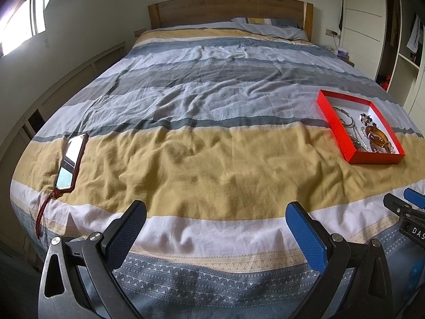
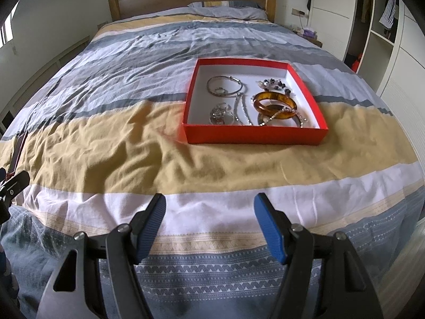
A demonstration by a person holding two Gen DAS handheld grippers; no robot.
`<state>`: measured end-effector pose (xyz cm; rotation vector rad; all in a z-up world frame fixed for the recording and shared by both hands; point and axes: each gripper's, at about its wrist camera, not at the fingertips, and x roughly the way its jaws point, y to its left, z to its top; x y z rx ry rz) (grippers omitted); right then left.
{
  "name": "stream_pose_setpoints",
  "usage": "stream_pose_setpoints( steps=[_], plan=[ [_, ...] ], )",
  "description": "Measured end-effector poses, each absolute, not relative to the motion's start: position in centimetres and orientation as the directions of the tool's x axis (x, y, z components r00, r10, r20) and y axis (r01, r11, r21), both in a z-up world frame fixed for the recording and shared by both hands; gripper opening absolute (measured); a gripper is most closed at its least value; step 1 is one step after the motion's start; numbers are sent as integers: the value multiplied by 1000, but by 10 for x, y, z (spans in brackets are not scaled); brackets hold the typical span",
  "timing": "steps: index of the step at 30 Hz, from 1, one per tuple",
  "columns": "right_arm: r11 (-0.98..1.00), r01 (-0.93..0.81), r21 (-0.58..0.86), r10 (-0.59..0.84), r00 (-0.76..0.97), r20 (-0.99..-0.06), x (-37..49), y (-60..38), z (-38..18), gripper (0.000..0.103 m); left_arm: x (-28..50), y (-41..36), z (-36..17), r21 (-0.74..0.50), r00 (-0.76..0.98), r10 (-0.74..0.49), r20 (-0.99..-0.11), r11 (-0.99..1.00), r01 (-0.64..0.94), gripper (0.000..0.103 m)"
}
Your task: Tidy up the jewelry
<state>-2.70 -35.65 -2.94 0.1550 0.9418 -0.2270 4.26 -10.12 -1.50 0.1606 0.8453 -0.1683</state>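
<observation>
A shallow red box (image 2: 255,134) with a white inside lies on the striped bedspread; it also shows in the left wrist view (image 1: 335,122) at the right. In it lie an amber bangle (image 2: 275,104), a thin silver bangle (image 2: 224,86), dark beads (image 2: 273,83), silver chains (image 2: 242,110) and a sparkly piece (image 2: 219,114). My right gripper (image 2: 209,207) is open and empty, over the bed's foot, short of the box. My left gripper (image 1: 216,214) is open and empty, well left of the box.
A phone in a red case (image 1: 70,163) with a red strap lies at the bed's left edge. The wooden headboard (image 1: 225,8) and a pillow (image 1: 273,29) are at the far end. A white wardrobe (image 2: 385,53) stands on the right.
</observation>
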Motion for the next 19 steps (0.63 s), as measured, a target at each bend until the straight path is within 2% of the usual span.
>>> stream_pose_setpoints(
  steps=[19],
  plan=[
    [964,264,28,-136,584,-800,-36,-356,-18,67,35,-98,-6,74,664,-88,-743,974,212,102]
  ],
)
